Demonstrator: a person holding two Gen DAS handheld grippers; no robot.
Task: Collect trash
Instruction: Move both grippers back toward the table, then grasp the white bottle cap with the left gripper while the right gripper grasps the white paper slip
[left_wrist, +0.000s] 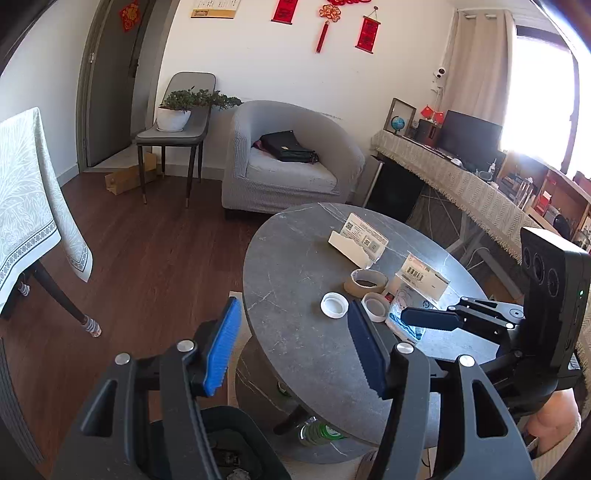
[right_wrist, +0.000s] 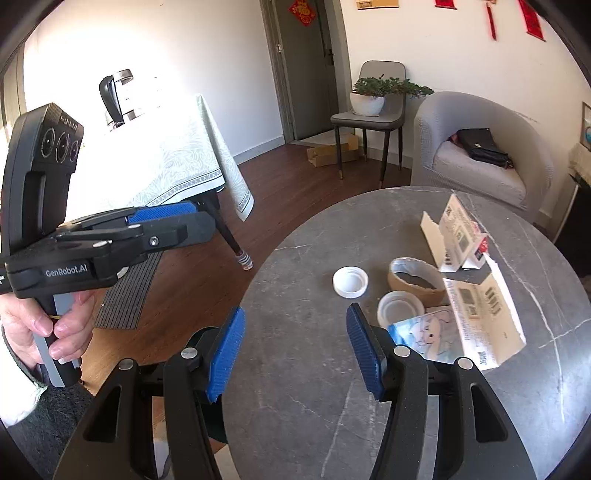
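On the round stone table (right_wrist: 369, 424) the trash lies in one cluster: a white lid (right_wrist: 350, 281), just beside it the tape roll (right_wrist: 416, 281), a second lid (right_wrist: 400, 308), a blue-white wrapper (right_wrist: 428, 334) and torn cartons (right_wrist: 484, 314) beyond. The right gripper (right_wrist: 295, 350) hovers near the cluster, jaws spread and empty, probably choosing a piece. The left gripper (left_wrist: 291, 347), also spread with nothing between, stays off the table's near edge.
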